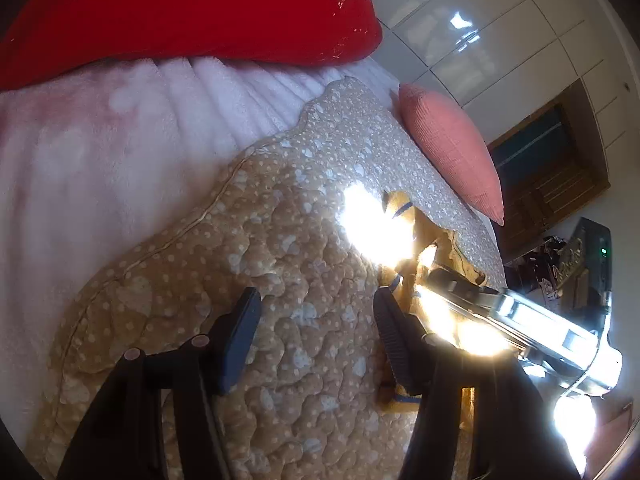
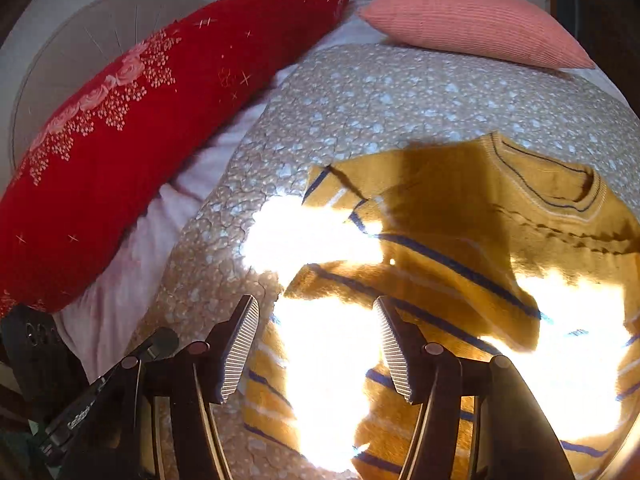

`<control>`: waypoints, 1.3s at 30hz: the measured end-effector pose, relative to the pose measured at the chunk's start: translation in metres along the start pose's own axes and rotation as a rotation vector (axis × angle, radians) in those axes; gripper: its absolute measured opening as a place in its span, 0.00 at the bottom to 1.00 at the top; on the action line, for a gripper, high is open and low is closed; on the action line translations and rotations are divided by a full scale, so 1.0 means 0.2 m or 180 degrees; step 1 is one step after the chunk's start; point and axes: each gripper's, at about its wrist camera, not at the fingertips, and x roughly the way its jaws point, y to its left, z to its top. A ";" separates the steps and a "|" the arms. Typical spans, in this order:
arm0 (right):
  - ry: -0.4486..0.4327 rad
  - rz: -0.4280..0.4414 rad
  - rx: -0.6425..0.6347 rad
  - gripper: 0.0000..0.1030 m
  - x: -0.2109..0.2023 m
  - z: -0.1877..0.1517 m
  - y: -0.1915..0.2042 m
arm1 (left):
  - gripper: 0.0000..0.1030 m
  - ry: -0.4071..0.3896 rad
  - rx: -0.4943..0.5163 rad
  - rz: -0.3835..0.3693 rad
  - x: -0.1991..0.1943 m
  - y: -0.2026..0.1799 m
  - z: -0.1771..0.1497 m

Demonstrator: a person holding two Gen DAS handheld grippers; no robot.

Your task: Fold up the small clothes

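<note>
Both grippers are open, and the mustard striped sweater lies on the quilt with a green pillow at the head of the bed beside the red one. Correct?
Not quite: the pillow beside the red pillow is pink, as the right wrist view shows. The rest holds: left gripper and right gripper open, sweater on the quilt.

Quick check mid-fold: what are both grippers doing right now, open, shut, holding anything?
Left gripper: jaws open, holding nothing, over the quilt.
Right gripper: jaws open, holding nothing, above the striped sweater.

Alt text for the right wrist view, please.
The open right gripper hovers over a mustard sweater with blue stripes, spread on a beige dotted quilt under harsh sun glare. A red embroidered pillow and a pink cushion lie beyond.
</note>
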 end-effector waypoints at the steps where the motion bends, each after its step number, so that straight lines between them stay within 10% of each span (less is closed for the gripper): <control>1: 0.0045 -0.0065 -0.0027 0.62 0.05 0.01 0.03 | 0.55 -0.0009 -0.0020 -0.0001 -0.01 0.00 0.00; 8: 0.0127 -0.0799 -0.0715 0.72 0.26 -0.01 0.19 | 0.59 -0.0058 -0.0237 -0.0024 -0.05 0.09 0.04; 13: 0.0005 -0.0903 -0.0714 0.20 0.19 0.00 0.14 | 0.61 -0.0071 -0.0242 0.0006 -0.04 0.08 0.03; 18: -0.0318 -0.0441 -0.0329 0.15 -0.07 0.01 -0.03 | 0.61 -0.0209 -0.0071 0.0092 -0.04 0.00 0.00; 28: -0.1164 -0.0049 0.1054 0.14 -0.83 -0.27 -1.15 | 0.65 0.0085 0.0465 -0.0092 -0.04 -0.32 -0.29; 33: -0.1177 0.0175 0.1713 0.15 -0.86 -0.56 -1.69 | 0.65 0.0441 0.0832 -0.0085 0.01 -0.51 -0.51; 39: -0.1155 -0.0056 0.1902 0.03 -0.85 -0.78 -1.89 | 0.65 0.0707 0.0831 0.0013 0.03 -0.58 -0.66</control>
